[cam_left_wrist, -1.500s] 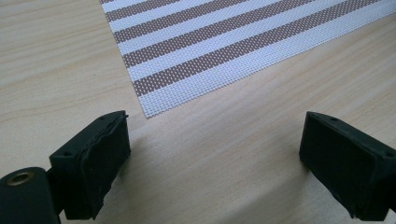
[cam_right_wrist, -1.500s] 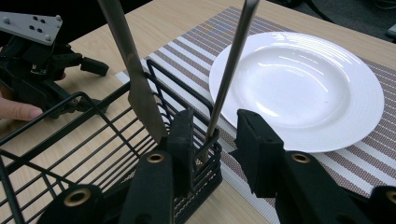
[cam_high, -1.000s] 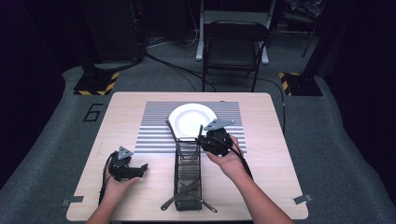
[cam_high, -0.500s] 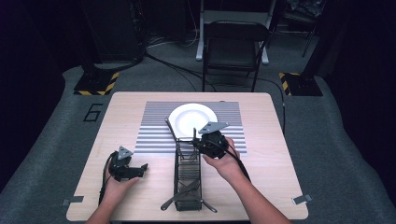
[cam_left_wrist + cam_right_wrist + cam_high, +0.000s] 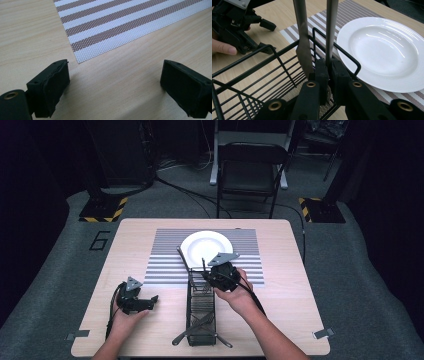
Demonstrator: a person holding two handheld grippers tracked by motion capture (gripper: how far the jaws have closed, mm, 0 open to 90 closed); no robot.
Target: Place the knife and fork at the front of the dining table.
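The right gripper (image 5: 327,75) clamps a slim metal utensil handle (image 5: 331,30) that rises straight from its jaws, above the black wire basket (image 5: 201,312). Just left stands a flat steel knife (image 5: 302,40). Beyond lies a glossy white round plate (image 5: 387,50). The left gripper (image 5: 115,85) gapes over the pale wooden bench (image 5: 30,32).

Two long grey metal utensil handles (image 5: 331,30), standing in the black wire rack (image 5: 262,75): both cut off by the top edge of the right gripper view, and their lower ends hidden behind the right gripper (image 5: 329,72), so their kind cannot be told. Round white ceramic plate (image 5: 387,50), beside the rack: far rim cut off at the right edge. Utensils lying in the rack in the high view: too small to identify.
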